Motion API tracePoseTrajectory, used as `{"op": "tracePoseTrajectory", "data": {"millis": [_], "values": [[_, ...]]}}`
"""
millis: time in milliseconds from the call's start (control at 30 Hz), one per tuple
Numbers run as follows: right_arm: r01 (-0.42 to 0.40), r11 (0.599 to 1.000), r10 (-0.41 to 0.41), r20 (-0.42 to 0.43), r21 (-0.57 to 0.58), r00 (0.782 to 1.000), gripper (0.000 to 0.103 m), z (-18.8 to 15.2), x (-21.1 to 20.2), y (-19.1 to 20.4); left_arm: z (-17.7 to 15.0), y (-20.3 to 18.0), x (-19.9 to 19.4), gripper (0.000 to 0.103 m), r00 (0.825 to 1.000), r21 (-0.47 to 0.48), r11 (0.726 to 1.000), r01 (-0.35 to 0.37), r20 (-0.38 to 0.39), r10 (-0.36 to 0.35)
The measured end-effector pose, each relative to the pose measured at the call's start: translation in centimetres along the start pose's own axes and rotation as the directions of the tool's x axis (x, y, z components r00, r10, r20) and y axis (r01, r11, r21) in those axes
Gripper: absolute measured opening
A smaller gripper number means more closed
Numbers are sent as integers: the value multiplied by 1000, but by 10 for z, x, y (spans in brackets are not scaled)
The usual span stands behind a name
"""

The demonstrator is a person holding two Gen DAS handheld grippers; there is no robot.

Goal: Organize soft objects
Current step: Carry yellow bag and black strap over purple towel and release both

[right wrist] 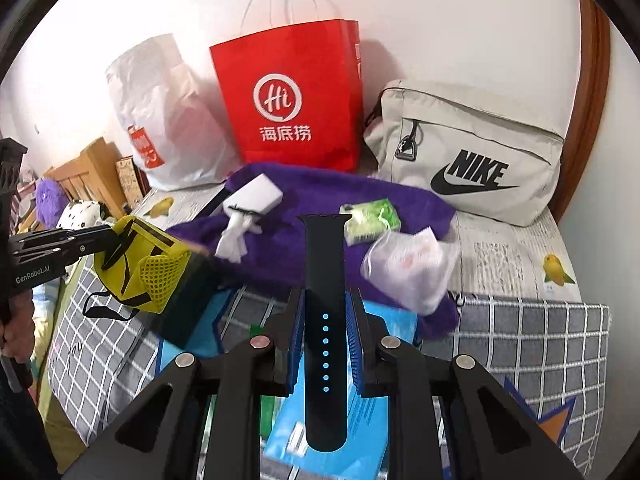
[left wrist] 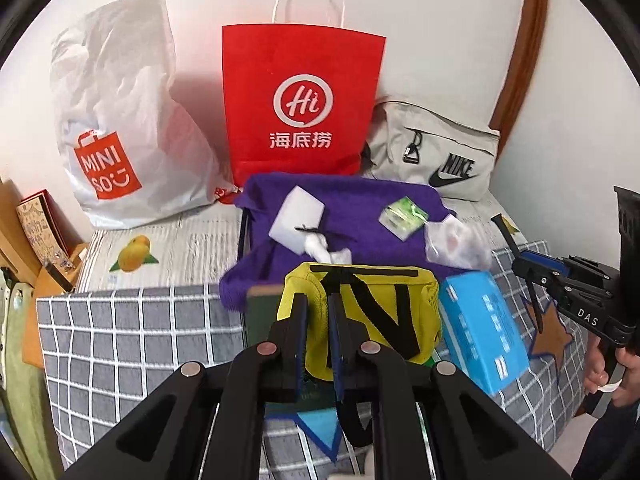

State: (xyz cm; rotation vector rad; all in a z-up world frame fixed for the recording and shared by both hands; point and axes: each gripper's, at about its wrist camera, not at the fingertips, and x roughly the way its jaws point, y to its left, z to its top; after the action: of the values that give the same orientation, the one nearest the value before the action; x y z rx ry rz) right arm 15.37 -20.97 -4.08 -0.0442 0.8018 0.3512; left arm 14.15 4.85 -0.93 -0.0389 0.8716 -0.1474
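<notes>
Left gripper (left wrist: 318, 320) pinching the limp yellow mesh pouch (left wrist: 360, 312) by its edge, hanging light above the bed's (left wrist: 120, 340) front edge. Right gripper (right wrist: 325, 340) clamping the flexible, slippery-looking black watch strap (right wrist: 325, 320) midway; probably gripping best across its width.

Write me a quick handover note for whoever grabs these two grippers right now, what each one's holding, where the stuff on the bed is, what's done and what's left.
Left gripper: shut on the yellow mesh pouch, lifted off the bed.
Right gripper: shut on the dark watch strap, also in the air.
On the purple blanket: white box, green packet, clear plastic pack. Blue box lies on the grey checked cover.
Against the wall: white Miniso bag, red paper bag, beige Nike bag.
Done: two items picked up.
Left: stow both, probably in a bag, then clear the rest.
</notes>
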Motion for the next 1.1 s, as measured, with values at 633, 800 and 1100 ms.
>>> {"op": "tracePoseTrajectory", "data": {"millis": [633, 800, 1100], "values": [[-13, 1000, 13, -9, 20, 1000, 20, 63, 72, -23, 52, -8, 62, 10, 1000, 30, 999, 13, -26, -12], [-26, 1000, 26, -35, 6, 999, 20, 69, 97, -22, 56, -5, 80, 11, 999, 28, 1000, 13, -47, -11], [-23, 1000, 22, -113, -5, 993, 20, 67, 138, -32, 63, 6, 113, 10, 997, -1, 1000, 12, -81, -12]]}}
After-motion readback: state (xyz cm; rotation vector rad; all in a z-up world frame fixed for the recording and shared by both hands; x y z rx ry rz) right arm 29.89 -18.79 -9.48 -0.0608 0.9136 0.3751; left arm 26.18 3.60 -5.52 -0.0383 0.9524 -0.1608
